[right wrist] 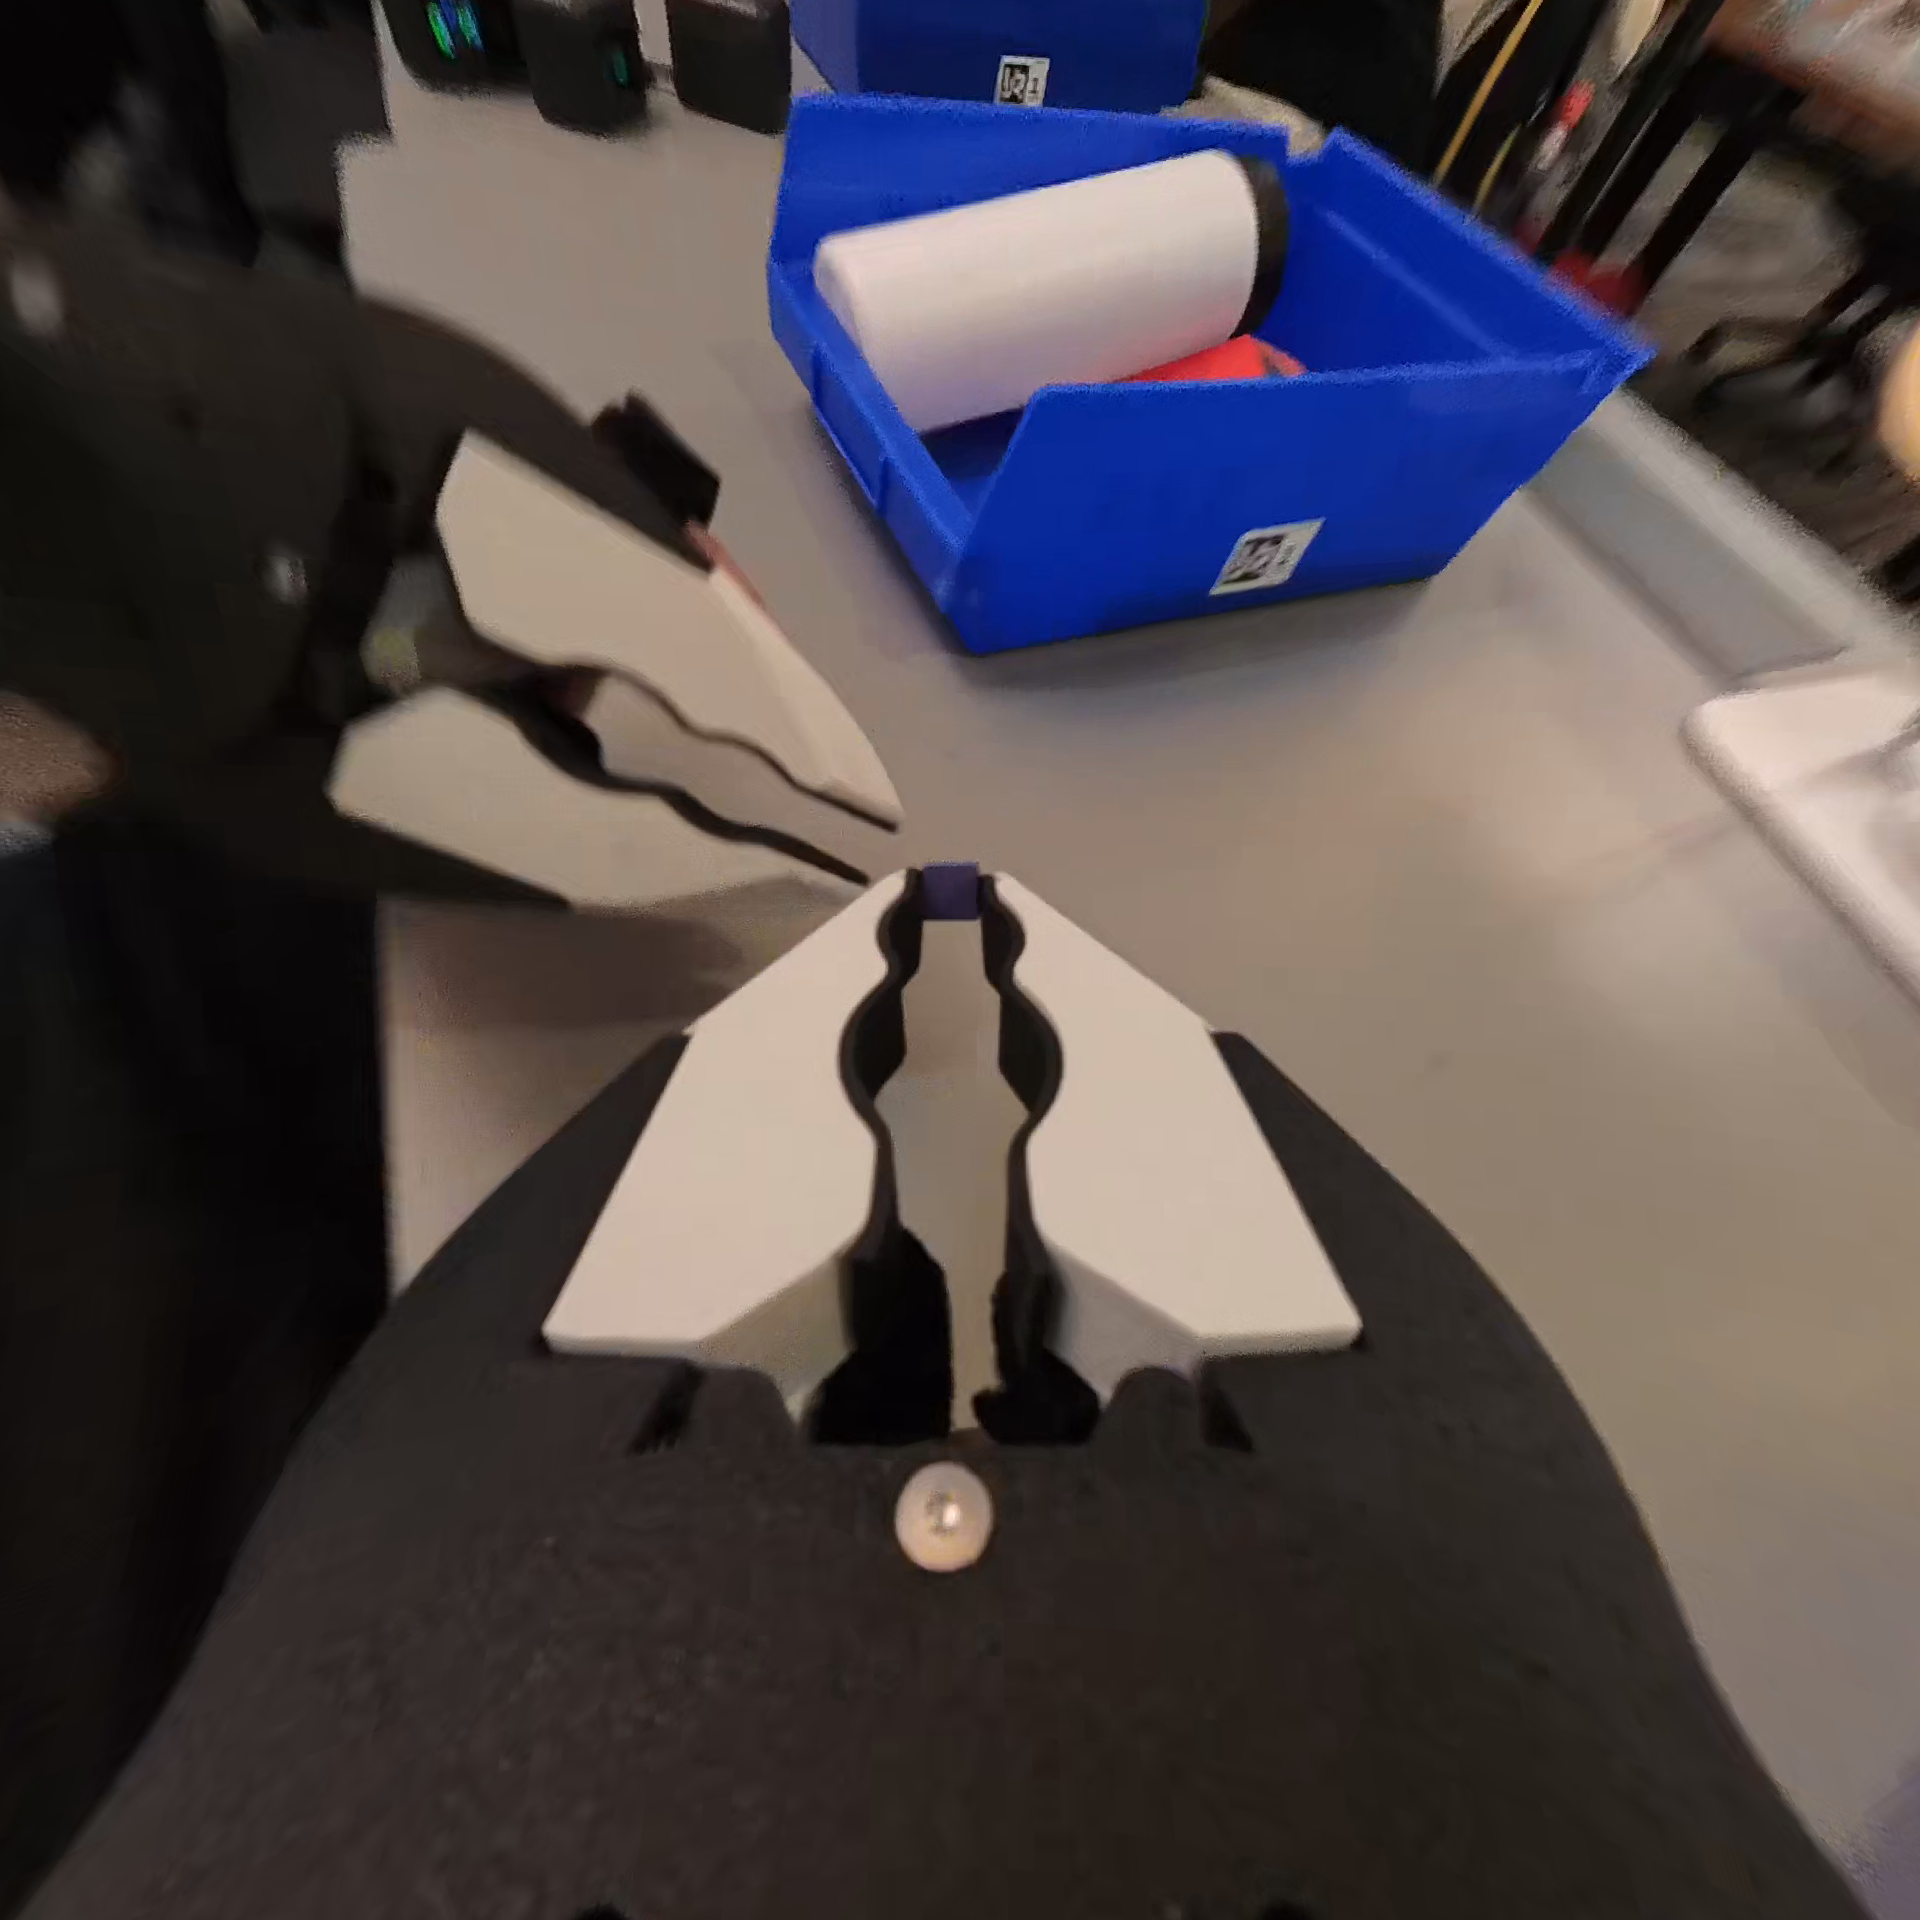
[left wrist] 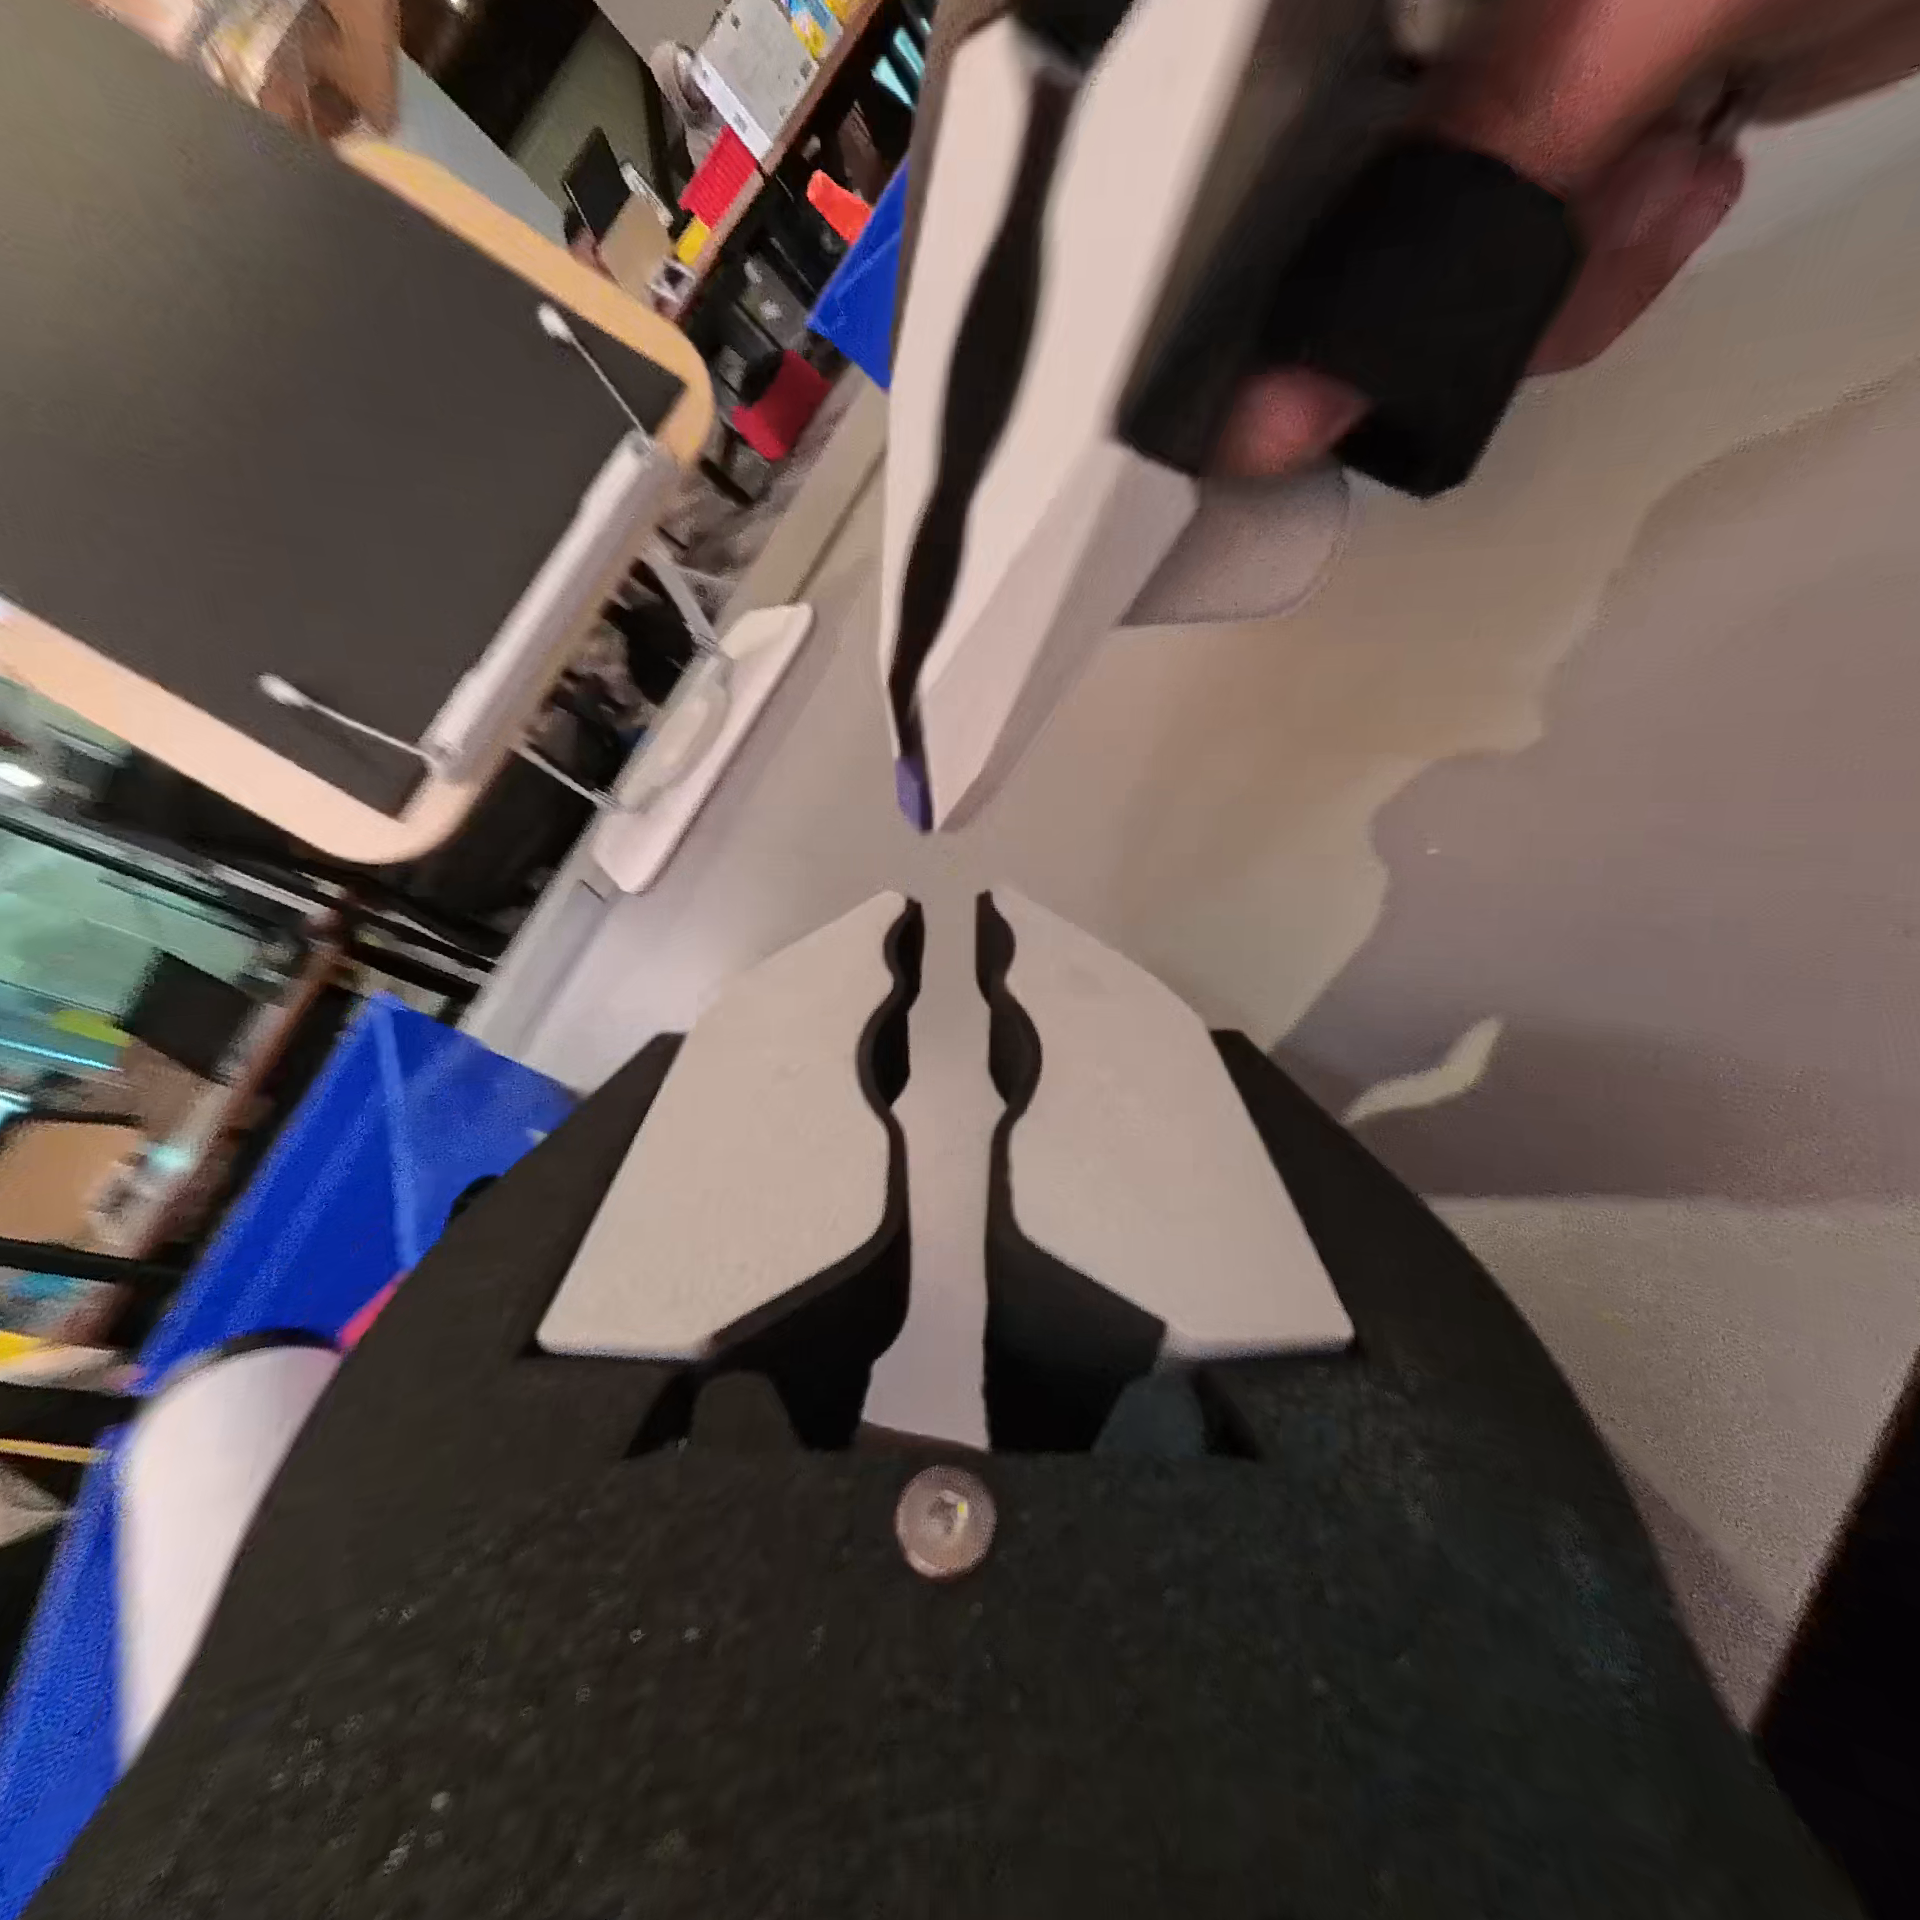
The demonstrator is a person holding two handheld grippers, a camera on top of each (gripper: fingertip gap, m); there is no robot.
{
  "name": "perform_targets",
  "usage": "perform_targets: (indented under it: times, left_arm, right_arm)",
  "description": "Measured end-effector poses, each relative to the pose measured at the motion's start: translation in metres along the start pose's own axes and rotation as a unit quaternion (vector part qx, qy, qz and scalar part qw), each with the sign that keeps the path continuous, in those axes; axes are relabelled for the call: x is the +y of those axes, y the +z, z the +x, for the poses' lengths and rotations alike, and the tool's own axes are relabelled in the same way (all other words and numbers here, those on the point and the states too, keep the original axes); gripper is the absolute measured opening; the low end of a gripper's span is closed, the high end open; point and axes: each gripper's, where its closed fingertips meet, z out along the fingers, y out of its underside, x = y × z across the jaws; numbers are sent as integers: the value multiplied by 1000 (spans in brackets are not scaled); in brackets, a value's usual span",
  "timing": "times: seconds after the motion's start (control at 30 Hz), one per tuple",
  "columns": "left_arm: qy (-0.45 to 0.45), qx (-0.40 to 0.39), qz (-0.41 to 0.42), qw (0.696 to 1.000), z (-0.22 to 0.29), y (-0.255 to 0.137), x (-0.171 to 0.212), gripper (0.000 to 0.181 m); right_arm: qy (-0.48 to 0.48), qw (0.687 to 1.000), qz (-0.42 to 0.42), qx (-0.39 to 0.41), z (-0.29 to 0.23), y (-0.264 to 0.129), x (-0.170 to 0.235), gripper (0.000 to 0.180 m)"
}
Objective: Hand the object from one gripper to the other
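I see my right gripper (right wrist: 951,896) pinching a small purple block (right wrist: 952,891) at the very tips of its two white fingers (right wrist: 769,1153); the block sits between the tips and sticks out a little past them. In the left wrist view the same block (left wrist: 913,795) shows as a small purple end below the tip of the right gripper (left wrist: 920,800), which comes down from the top of the picture with a hand (left wrist: 1621,135) around its black handle.

My left gripper (left wrist: 948,914) is empty – its fingers (left wrist: 790,1132) stand a narrow gap apart, with only the grey table (left wrist: 1351,779) visible between them. Its tips point at the block from below and are near it, but I see a small space, so they do not touch. In the right wrist view the left gripper (right wrist: 878,847) comes in from the left side, slightly blurred, and its tips are just beside the block.

Farther back on the table (right wrist: 1351,935) stands a blue bin (right wrist: 1195,520). Inside it lies a white cylinder (right wrist: 1049,286) with a dark end, and something red (right wrist: 1216,369) shows under it – I cannot tell what it is.
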Motion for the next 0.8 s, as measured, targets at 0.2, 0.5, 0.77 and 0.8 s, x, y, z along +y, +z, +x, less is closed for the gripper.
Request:
perform_targets:
  times: [0.2, 0.5, 0.77, 0.8]
  left_arm:
    - [-262, 160, 30, 951, 9, -1, -6, 17]
    - [-382, 232, 66, 892, 6, -5, -12, 19]
    - [-426, 267, 82, 861, 7, -8, -13, 18]
    - [-432, 273, 88, 855, 6, -9, -15, 21]
  right_arm:
    - [-320, 934, -49, 151, 6, -3, 12, 10]
    - [-385, 906, -27, 173, -11, 2, 2, 10]
    - [-426, 883, -25, 196, -12, 3, 0, 10]
    - [-431, 880, -28, 199, -12, 4, 0, 10]
